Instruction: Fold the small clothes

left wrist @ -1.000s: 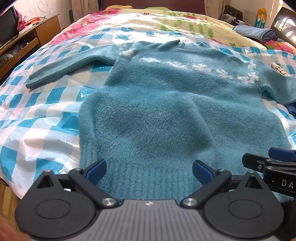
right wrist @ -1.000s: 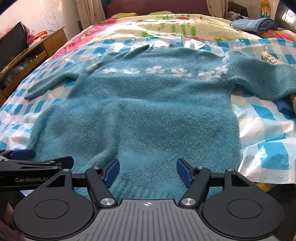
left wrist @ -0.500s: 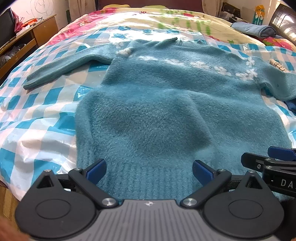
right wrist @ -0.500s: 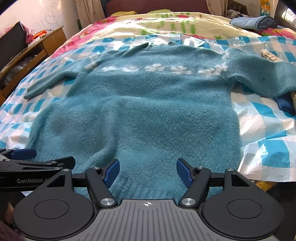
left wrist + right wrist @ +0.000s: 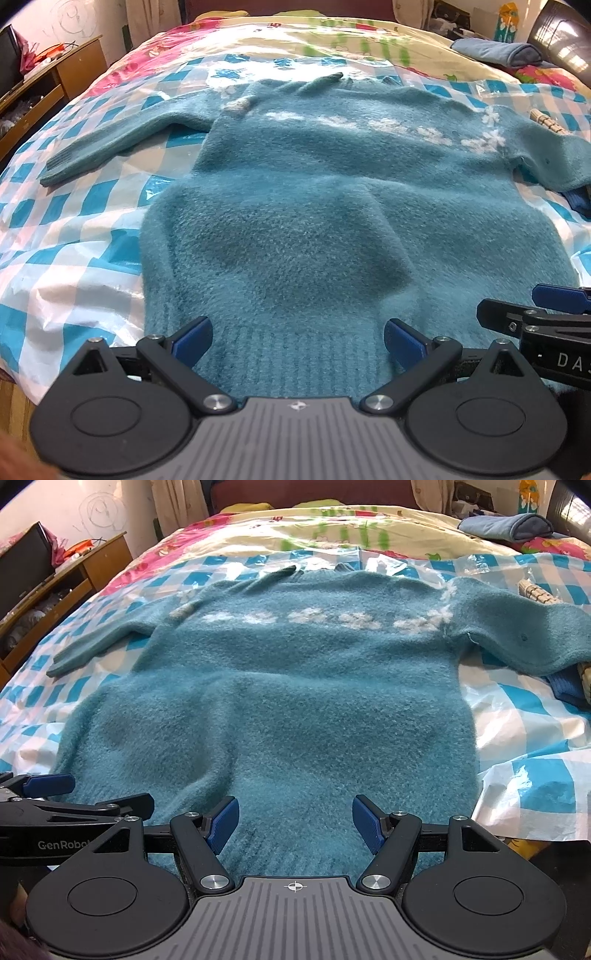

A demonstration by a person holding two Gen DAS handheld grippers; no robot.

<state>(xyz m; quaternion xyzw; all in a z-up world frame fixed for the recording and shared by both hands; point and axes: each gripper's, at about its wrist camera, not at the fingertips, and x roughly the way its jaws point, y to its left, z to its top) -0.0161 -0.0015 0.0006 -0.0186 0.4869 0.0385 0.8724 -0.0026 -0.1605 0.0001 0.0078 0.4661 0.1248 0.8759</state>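
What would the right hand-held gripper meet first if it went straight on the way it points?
Probably the sweater. The right hand-held gripper is open over its ribbed hem, pointing along the body toward the collar; its height above the wool is unclear.

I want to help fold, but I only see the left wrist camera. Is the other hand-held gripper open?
Observer: Yes. The right hand-held gripper is open, its blue pads apart over the teal sweater near its hem.
Operator: Where's the hem's right corner?
Observer: The right hem corner lies flat on the checked plastic sheet, to the right of that gripper.
Operator: Anything else by the dark blue cloth?
Observer: Beside the dark blue cloth, a beige knitted thing shows at the frame's edge.
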